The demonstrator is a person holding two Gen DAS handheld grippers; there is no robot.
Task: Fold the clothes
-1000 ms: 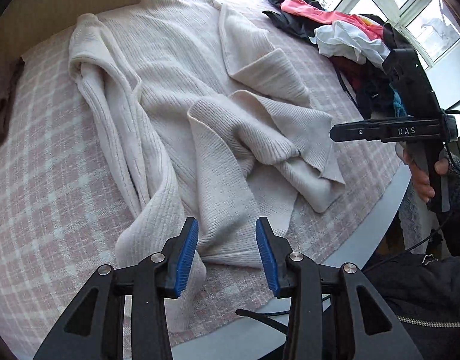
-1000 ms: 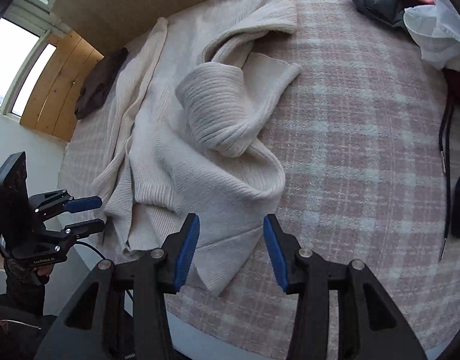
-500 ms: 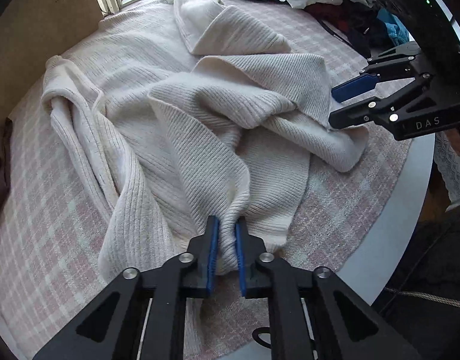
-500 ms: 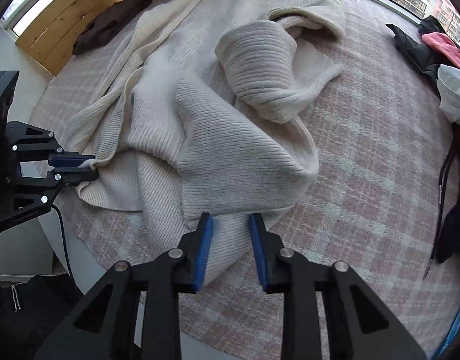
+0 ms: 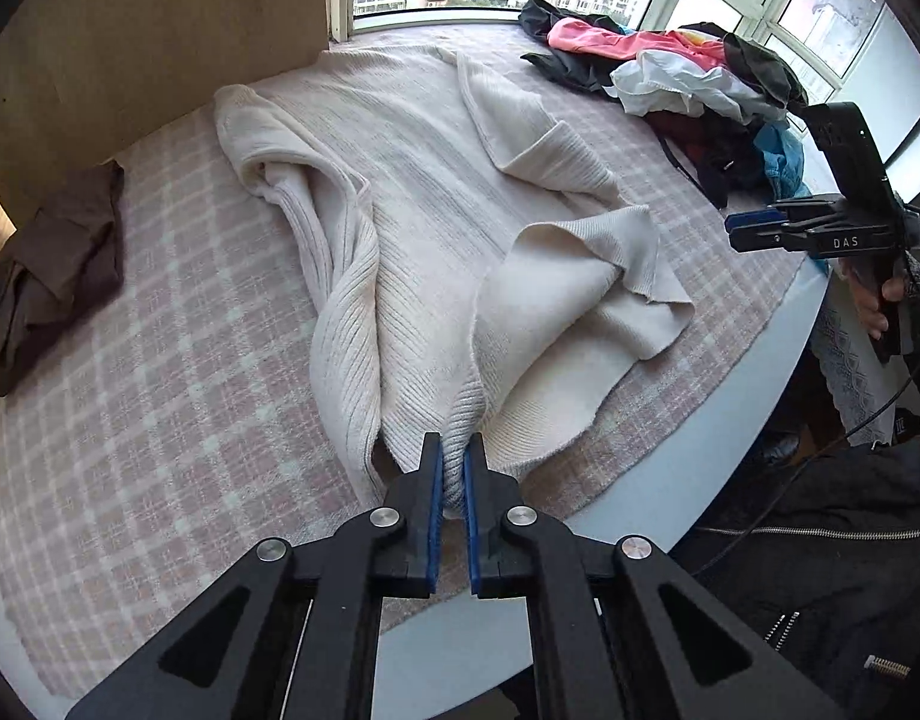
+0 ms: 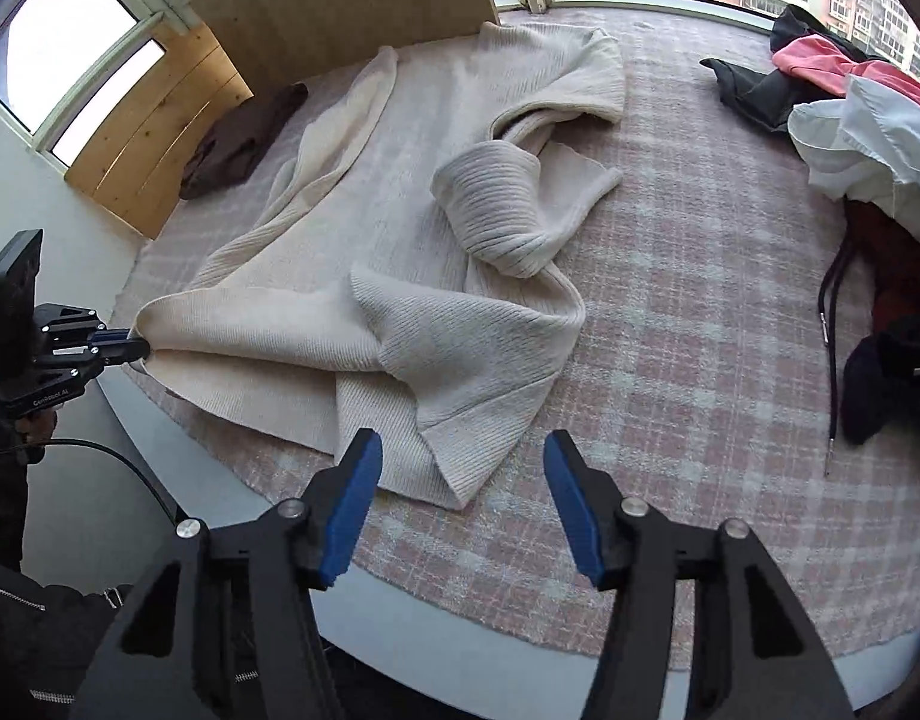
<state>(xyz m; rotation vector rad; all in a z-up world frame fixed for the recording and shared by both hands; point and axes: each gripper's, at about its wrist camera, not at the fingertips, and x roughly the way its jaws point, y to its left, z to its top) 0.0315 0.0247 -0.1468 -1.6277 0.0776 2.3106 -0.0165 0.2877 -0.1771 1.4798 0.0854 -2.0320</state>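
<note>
A cream ribbed sweater [image 5: 436, 228] lies rumpled on the pink plaid cloth [image 5: 160, 390] covering the round table. My left gripper [image 5: 451, 468] is shut on the sweater's lower hem at the near edge, and the fabric rises taut into its pads. The right wrist view shows that left gripper [image 6: 124, 348] holding a stretched corner of the sweater [image 6: 316, 276] at the table's left rim. My right gripper [image 6: 463, 480] has its jaws opening, and a loose hem corner lies below and between them, untouched. It also appears far right as the right gripper [image 5: 760, 228].
A pile of mixed clothes [image 5: 670, 72] [image 6: 850, 120] sits at the back right by the windows, with a black drawstring [image 6: 829, 330] trailing from it. A folded brown garment [image 5: 58, 264] lies far left near a wooden board [image 5: 130, 30]. The table's white rim [image 5: 700, 450] curves close by.
The left gripper shut on the hem and pulled it out and up, stretching the sweater flatter. The right gripper closed on the other hem corner, then let go and opened.
</note>
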